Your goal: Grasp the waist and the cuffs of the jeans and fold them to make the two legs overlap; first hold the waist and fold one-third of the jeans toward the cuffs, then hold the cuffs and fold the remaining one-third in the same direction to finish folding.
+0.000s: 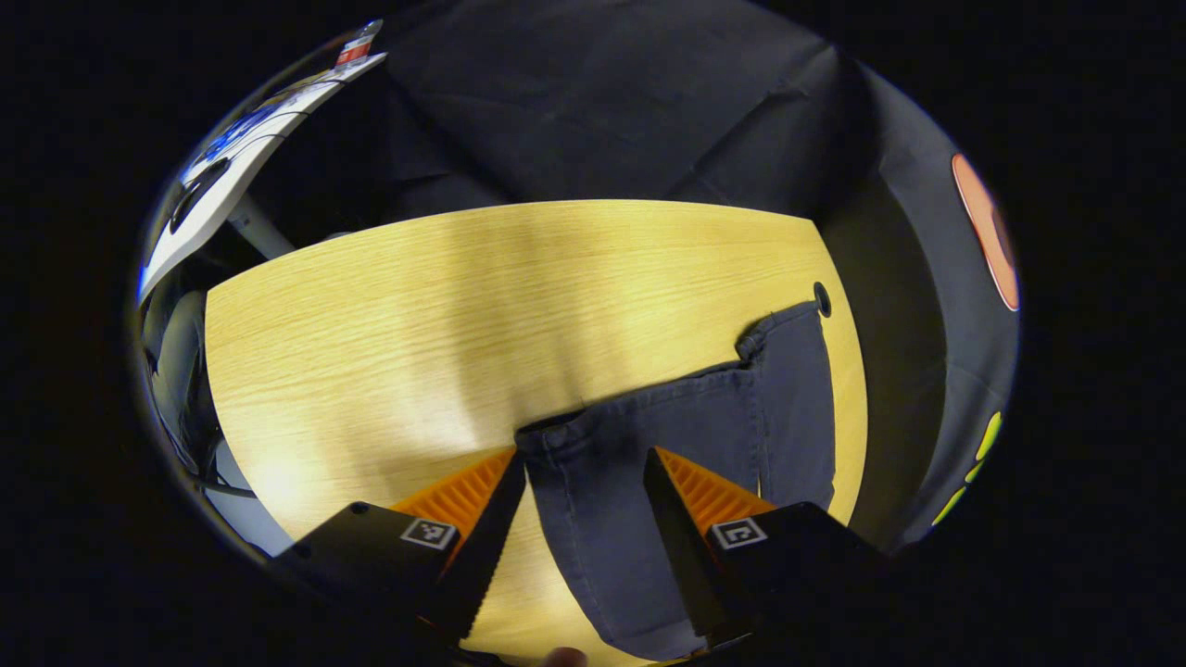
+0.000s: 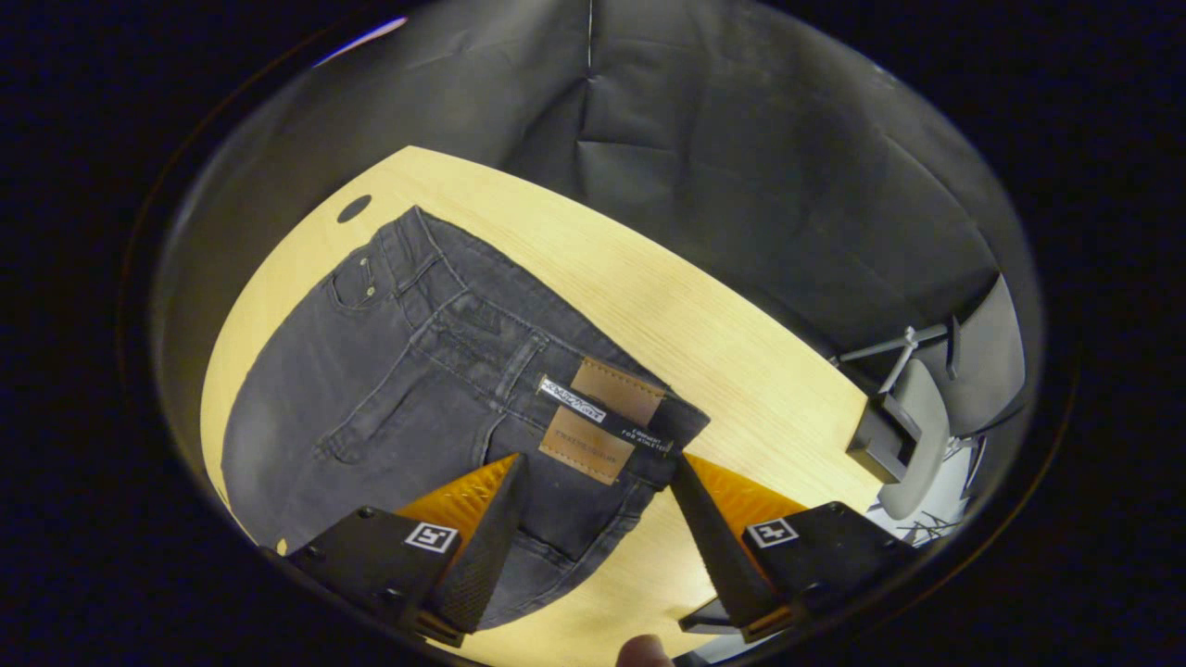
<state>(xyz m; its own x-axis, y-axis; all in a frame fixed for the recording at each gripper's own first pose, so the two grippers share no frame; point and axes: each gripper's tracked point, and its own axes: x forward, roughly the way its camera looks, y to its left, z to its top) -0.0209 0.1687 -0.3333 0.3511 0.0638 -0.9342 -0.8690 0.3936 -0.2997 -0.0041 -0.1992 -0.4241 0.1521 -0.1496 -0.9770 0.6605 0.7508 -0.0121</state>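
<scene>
Both tools hang wide apart and grip nothing: my left tool (image 1: 584, 482) sits over the cuff end of the dark jeans (image 1: 667, 463), my right tool (image 2: 593, 482) over the waistband (image 2: 519, 357) near its leather patch (image 2: 602, 417). Those jeans lie flat on the wooden counter (image 1: 389, 324), toward its right side in the left gripper view. I judge the work barely begun: the waist appears spread, so the leg overlap and both third-folds remain.

Dark grey denim jeans (image 2: 398, 371), lying flat on the table, waistband with tan leather patch (image 2: 602, 417), cuffs (image 1: 649, 426) spread apart.
</scene>
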